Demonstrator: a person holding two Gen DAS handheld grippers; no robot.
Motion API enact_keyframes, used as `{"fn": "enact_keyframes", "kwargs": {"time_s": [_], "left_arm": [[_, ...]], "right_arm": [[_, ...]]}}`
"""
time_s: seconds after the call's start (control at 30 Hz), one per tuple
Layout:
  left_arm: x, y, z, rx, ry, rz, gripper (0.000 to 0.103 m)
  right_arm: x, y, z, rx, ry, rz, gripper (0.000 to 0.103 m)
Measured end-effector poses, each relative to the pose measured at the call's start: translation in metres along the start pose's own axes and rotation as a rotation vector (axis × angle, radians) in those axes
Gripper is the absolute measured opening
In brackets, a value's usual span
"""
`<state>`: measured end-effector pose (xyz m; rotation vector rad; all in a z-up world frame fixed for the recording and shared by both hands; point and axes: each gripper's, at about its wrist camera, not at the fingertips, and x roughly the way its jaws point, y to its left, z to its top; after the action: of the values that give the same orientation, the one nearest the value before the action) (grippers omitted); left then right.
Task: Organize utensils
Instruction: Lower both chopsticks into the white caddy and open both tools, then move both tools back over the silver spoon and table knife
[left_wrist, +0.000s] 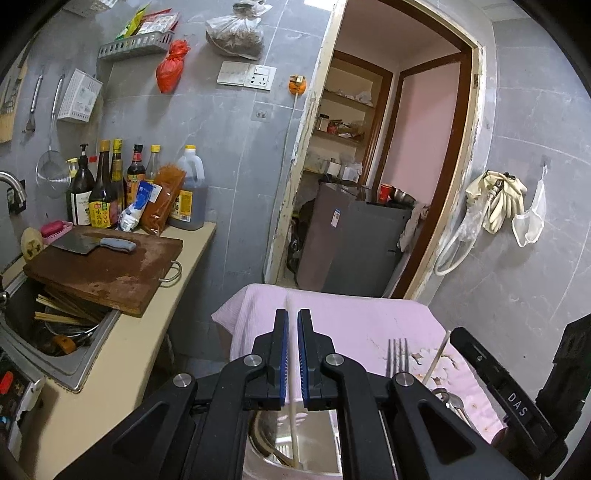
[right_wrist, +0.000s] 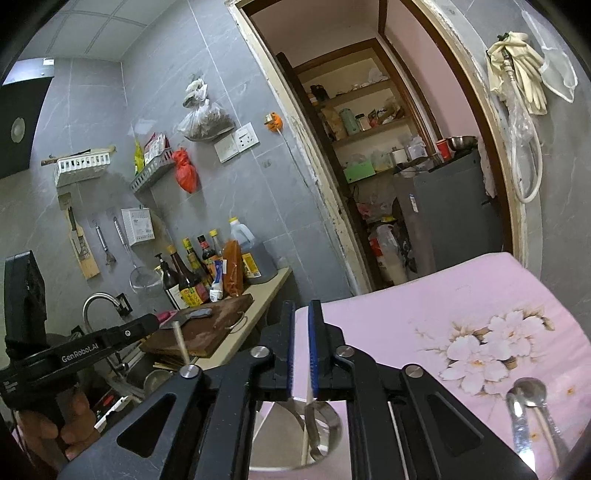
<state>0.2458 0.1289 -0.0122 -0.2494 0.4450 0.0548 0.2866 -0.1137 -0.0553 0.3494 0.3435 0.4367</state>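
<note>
My left gripper (left_wrist: 292, 332) is shut on a pale chopstick (left_wrist: 293, 413) that stands almost upright between its blue pads, its lower end inside a shiny metal cup (left_wrist: 266, 448). In the right wrist view the same gripper (right_wrist: 157, 321) shows at the left, held by a hand. My right gripper (right_wrist: 303, 347) has a narrow gap between its pads with only pink cloth showing through it; below it a chopstick (right_wrist: 305, 439) and a spoon (right_wrist: 320, 424) rest in the cup. A fork (left_wrist: 397, 356), another chopstick (left_wrist: 436, 362) and a second spoon (right_wrist: 528, 397) lie on the cloth.
The pink flowered cloth (right_wrist: 424, 317) covers a small table. At the left a counter holds a wooden cutting board (left_wrist: 107, 269) with a cleaver (left_wrist: 94, 245), bottles (left_wrist: 103, 188) and a sink (left_wrist: 55, 332) with chopsticks. An open doorway (left_wrist: 369, 166) lies ahead.
</note>
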Motion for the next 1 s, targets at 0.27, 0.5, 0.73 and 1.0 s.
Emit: {"fn": "enact_keyframes", "kwargs": {"time_s": [0.27, 0.5, 0.73, 1.0], "left_arm": [[-0.015, -0.027, 0.001, 0.024, -0.006, -0.002, 0.009], [-0.029, -0.070, -0.006, 0.057, -0.040, -0.024, 0.042], [-0.038, -0.121, -0.020, 0.092, -0.074, -0.038, 0.074], [-0.041, -0.175, -0.047, 0.152, -0.105, -0.010, 0.097]], "right_arm": [[-0.032, -0.019, 0.022, -0.006, 0.008, -0.027, 0.030], [-0.073, -0.051, 0.040, -0.031, -0.005, -0.090, 0.054], [-0.102, -0.090, 0.051, -0.041, -0.005, -0.163, 0.078], [-0.130, -0.133, 0.054, -0.107, -0.008, -0.282, 0.098]]}}
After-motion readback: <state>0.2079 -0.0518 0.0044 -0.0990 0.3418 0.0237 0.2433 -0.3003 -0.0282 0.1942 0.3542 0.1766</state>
